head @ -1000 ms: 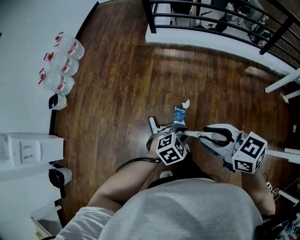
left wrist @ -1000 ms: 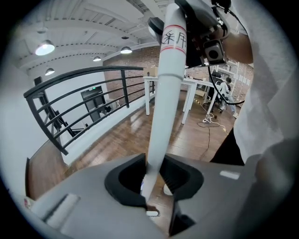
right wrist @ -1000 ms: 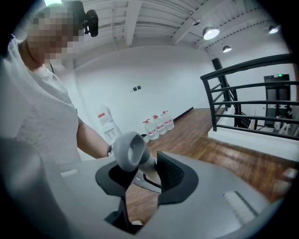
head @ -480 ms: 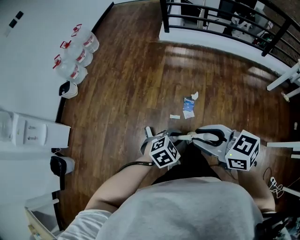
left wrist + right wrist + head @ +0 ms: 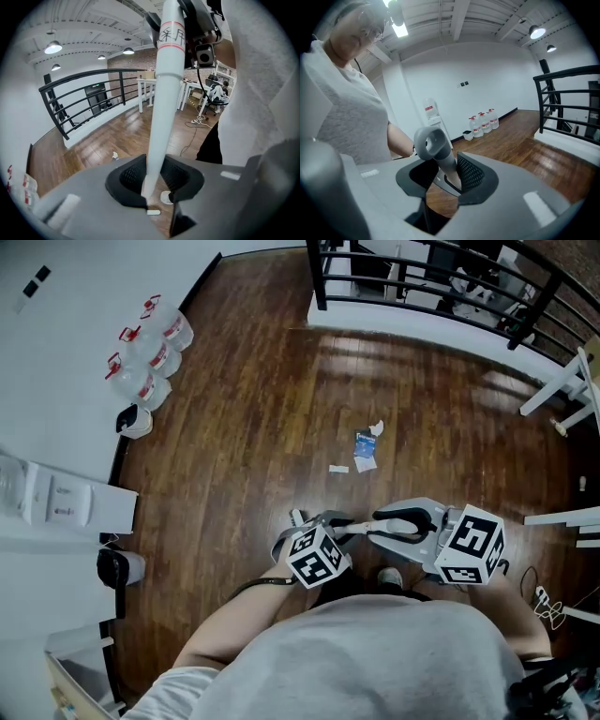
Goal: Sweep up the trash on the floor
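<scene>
In the left gripper view, the left gripper has its jaws closed on a white pole. The right gripper view shows the right gripper clamped on the pole's grey looped end. The head view lays out the trash: a blue wrapper, a crumpled white scrap just beside it and a small white slip nearby, all on the wooden floor ahead of both grippers. Red-capped jugs stand by the wall; I cannot tell what they hold.

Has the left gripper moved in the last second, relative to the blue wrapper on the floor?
Yes. The left gripper has drawn back from the blue wrapper, toward the person; more floor separates them now.
</scene>
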Action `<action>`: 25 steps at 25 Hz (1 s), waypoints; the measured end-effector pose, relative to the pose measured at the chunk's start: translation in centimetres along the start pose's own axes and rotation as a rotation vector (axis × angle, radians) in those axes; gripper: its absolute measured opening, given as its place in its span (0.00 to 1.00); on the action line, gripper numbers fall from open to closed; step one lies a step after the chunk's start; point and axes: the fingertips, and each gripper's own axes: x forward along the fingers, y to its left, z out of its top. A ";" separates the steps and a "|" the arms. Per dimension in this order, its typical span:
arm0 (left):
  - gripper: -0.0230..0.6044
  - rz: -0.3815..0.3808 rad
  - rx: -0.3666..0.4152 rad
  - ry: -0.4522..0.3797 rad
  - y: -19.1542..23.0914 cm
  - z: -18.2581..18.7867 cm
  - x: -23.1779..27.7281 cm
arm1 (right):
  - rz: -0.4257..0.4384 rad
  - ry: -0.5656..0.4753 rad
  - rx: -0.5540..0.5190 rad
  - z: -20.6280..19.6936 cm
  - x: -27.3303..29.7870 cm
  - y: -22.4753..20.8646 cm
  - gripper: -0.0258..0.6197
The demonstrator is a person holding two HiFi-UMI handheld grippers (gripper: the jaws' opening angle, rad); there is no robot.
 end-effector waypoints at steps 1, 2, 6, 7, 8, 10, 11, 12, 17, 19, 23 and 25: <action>0.18 0.004 0.002 0.004 -0.8 0.5 0.5 | 0.003 -0.002 -0.005 -0.5 -0.8 0.3 0.24; 0.18 0.008 0.006 0.009 -1.6 1.0 1.0 | 0.007 -0.005 -0.013 -1.1 -1.7 0.7 0.24; 0.18 0.045 -0.001 0.029 -4.5 3.7 3.1 | 0.038 -0.019 -0.042 -3.1 -6.1 1.7 0.24; 0.18 0.058 -0.010 0.031 -5.1 4.4 3.6 | 0.048 -0.020 -0.047 -3.5 -7.2 1.8 0.24; 0.18 0.067 -0.018 0.033 -5.7 5.1 4.1 | 0.055 -0.019 -0.049 -3.9 -8.3 1.9 0.24; 0.18 0.077 -0.018 0.038 -7.0 6.3 4.9 | 0.062 -0.023 -0.048 -4.8 -10.3 2.0 0.24; 0.18 0.078 -0.011 0.042 -7.5 6.8 5.3 | 0.060 -0.028 -0.046 -5.1 -11.2 2.1 0.24; 0.18 0.073 -0.003 0.046 -8.1 7.3 5.6 | 0.056 -0.034 -0.041 -5.4 -12.0 2.2 0.24; 0.18 0.022 0.032 0.063 -10.8 7.6 6.5 | -0.001 -0.046 -0.023 -6.9 -13.6 3.1 0.23; 0.18 0.015 0.041 0.066 -11.1 7.3 6.6 | -0.019 -0.055 -0.008 -7.3 -13.5 3.2 0.23; 0.18 -0.001 0.046 0.058 -11.1 6.5 6.3 | -0.031 -0.051 0.001 -7.3 -12.5 3.7 0.23; 0.18 -0.003 0.046 0.064 -10.5 5.7 6.0 | -0.035 -0.051 0.001 -7.2 -11.5 3.7 0.24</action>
